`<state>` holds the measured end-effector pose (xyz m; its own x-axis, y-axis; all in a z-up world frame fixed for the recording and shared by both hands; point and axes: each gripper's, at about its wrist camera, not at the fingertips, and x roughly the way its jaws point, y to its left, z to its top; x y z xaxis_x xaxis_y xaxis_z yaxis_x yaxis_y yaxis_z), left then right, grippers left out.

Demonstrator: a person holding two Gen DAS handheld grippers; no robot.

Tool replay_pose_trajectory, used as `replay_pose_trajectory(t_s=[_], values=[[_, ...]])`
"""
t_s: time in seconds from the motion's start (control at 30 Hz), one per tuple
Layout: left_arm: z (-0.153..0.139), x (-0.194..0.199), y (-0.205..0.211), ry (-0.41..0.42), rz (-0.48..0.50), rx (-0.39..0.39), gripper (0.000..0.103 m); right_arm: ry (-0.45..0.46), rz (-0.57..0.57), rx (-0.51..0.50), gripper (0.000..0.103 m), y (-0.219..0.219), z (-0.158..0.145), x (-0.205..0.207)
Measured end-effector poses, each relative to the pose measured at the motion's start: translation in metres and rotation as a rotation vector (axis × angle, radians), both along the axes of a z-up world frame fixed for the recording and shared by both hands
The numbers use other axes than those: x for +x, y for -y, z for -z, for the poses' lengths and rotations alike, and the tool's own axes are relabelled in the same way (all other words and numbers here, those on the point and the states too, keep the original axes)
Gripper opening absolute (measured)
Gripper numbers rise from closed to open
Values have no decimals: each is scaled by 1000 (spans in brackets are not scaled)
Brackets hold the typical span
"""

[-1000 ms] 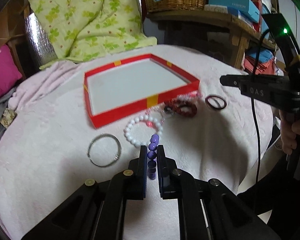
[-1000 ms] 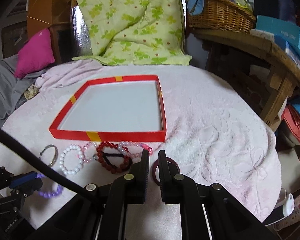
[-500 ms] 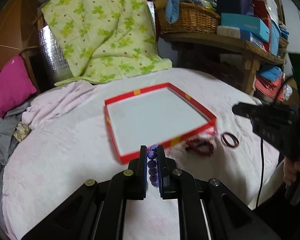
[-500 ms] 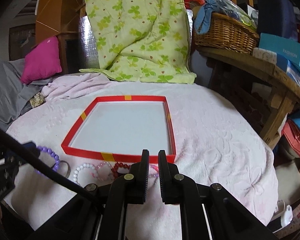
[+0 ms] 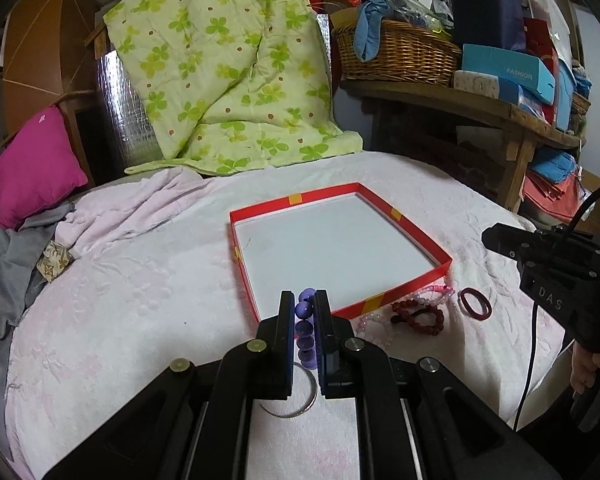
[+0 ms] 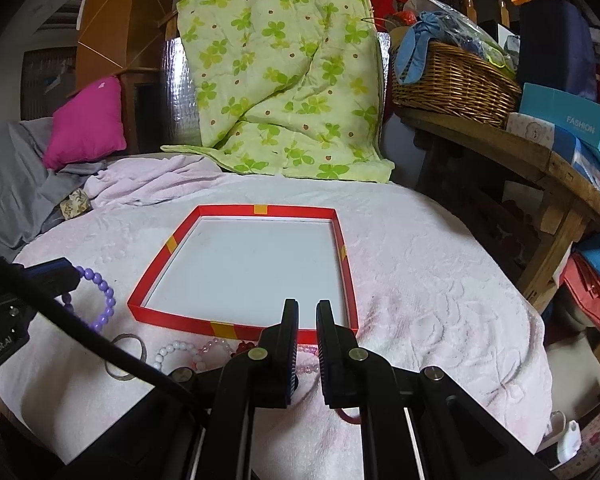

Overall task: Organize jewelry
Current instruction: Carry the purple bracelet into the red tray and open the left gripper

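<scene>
Beads of round glossy purple bracelet [image 5: 305,322] between left gripper [image 5: 304,300] jaws.

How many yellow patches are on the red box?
4 yellow patches, one per wall of the red box: far, near, and both sides. The right hand-held gripper hides part of the near wall.

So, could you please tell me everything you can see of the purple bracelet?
The purple bracelet is a ring of round, glossy lilac beads, like glass or plastic, on a hidden string. The left gripper is shut on it, its fingers pinching one side, so several beads line up between them. The rest hangs as an open loop above the pink cloth, just left of the red tray, not yet inside it. Nothing else appears to touch it.
</scene>
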<state>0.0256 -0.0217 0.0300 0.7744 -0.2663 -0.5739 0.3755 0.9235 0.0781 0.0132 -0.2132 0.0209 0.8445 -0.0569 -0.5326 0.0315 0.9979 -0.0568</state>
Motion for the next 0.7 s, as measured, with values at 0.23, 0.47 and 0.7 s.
replay_pose_trajectory(t_s=[0.23,0.47,0.7], values=[[-12,14,9,46,-15,41,9,11,9,3,10,0,-5,10],[-15,38,14,86,-55,63,9,-10,5,25,10,3,-7,41],[4,61,11,68,-86,86,9,-74,-29,65,10,-2,4,83]])
